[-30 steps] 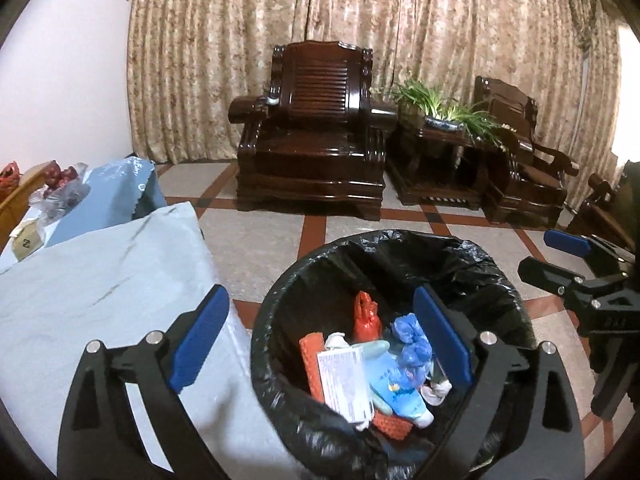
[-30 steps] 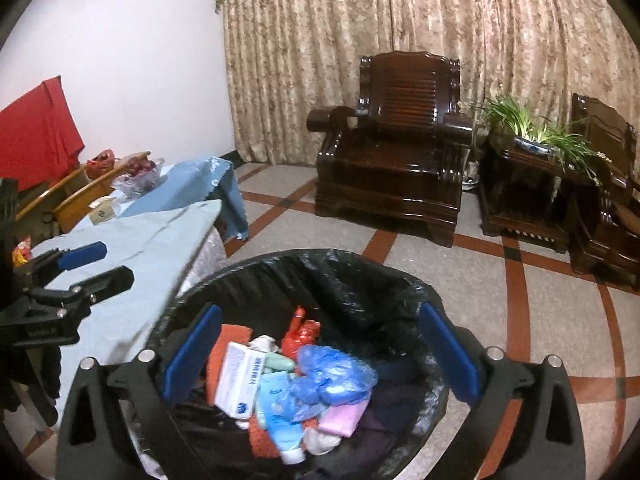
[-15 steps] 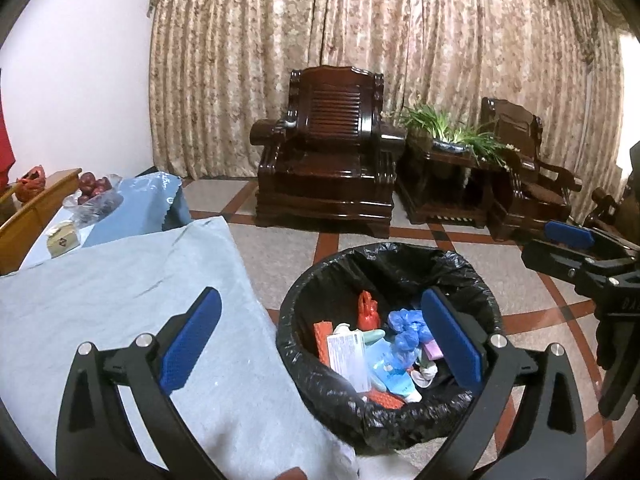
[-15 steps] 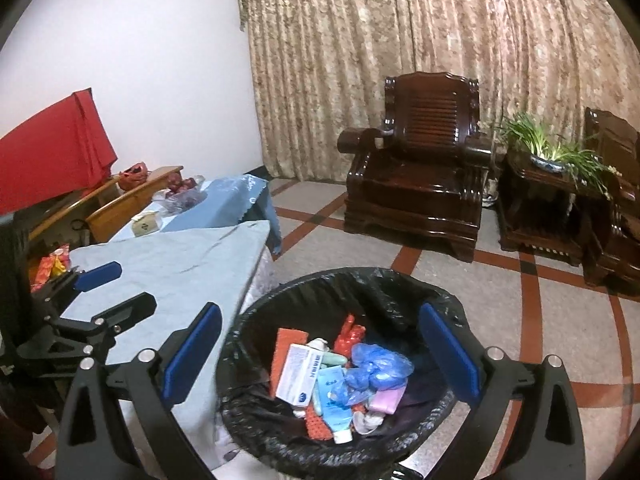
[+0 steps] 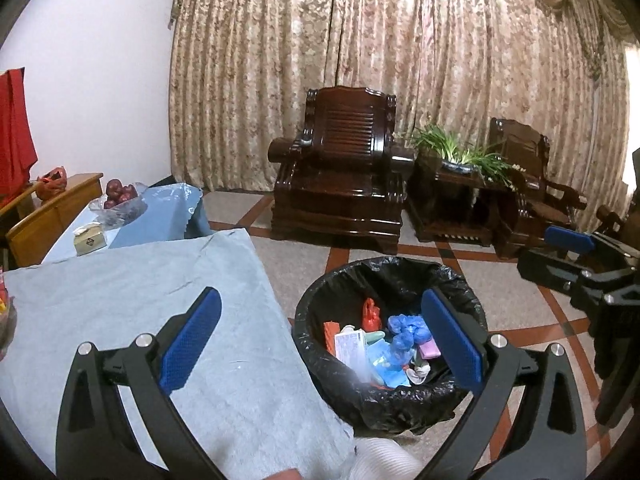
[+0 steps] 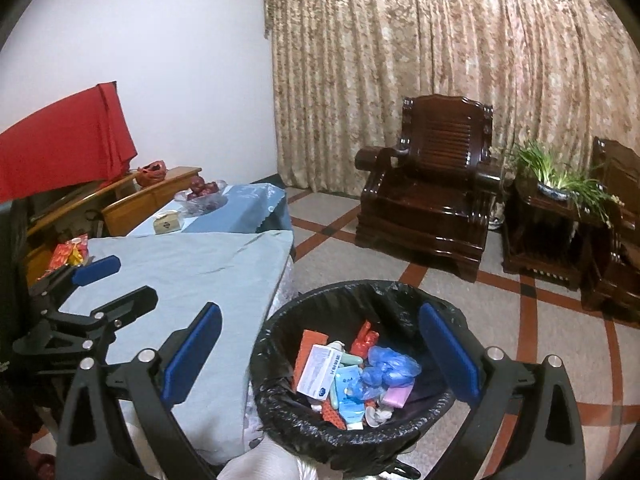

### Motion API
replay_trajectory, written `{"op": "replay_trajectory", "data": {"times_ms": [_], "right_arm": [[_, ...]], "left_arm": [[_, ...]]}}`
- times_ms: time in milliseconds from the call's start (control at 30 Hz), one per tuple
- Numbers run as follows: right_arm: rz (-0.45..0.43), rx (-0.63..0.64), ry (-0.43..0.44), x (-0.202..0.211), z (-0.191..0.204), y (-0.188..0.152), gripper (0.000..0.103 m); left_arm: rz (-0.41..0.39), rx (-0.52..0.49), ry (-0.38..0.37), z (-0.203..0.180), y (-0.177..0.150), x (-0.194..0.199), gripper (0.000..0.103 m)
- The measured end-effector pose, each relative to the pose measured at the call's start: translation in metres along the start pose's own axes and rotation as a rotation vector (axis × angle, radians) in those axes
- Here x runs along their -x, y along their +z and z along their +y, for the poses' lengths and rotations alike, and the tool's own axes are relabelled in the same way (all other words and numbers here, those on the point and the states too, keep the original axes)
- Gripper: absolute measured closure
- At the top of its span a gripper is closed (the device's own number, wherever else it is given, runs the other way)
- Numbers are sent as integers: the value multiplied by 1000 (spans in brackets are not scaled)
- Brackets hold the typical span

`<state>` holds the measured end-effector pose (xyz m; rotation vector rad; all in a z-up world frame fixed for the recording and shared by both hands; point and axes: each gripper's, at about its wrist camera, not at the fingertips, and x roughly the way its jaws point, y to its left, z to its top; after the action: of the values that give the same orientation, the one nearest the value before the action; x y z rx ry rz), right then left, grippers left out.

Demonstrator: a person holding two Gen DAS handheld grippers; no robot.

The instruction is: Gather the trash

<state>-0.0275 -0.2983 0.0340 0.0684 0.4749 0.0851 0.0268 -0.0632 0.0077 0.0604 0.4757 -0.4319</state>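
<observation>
A bin lined with a black bag (image 5: pixel 460 280) (image 6: pixel 280 332) stands on the floor beside the table. It holds several pieces of trash: a white box (image 6: pixel 320 372), a crumpled blue bag (image 6: pixel 390 370), a red wrapper (image 6: pixel 366 340), a pink packet (image 6: pixel 396 396). My left gripper (image 5: pixel 320 340) is open and empty, raised above the table edge and the bin. My right gripper (image 6: pixel 320 354) is open and empty, raised above the bin. Each gripper shows in the other's view, the right one (image 5: pixel 576 264) and the left one (image 6: pixel 96 288).
A table with a light blue cloth (image 5: pixel 120 280) (image 6: pixel 192 264) lies left of the bin. A red snack packet (image 6: pixel 68 256) lies at its far left. A fruit bowl (image 6: pixel 202 194) and a small box (image 6: pixel 168 224) sit beyond. Dark wooden armchairs (image 5: pixel 340 172) and a plant (image 5: pixel 460 152) stand behind.
Both grippers have risen and pulled back from the bin, so it looks smaller and farther below. Both stay open and empty.
</observation>
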Motion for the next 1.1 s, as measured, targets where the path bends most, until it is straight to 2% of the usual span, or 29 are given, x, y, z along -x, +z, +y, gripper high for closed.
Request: {"op": "replay_trajectory", "data": {"times_ms": [367, 1100], "right_arm": [[-30, 29, 11, 13, 13, 6, 6], [-29, 34, 14, 13, 16, 7, 6]], "left_arm": [[-40, 10, 8, 1, 4, 24, 6], [-47, 13, 15, 4, 5, 29, 5]]}}
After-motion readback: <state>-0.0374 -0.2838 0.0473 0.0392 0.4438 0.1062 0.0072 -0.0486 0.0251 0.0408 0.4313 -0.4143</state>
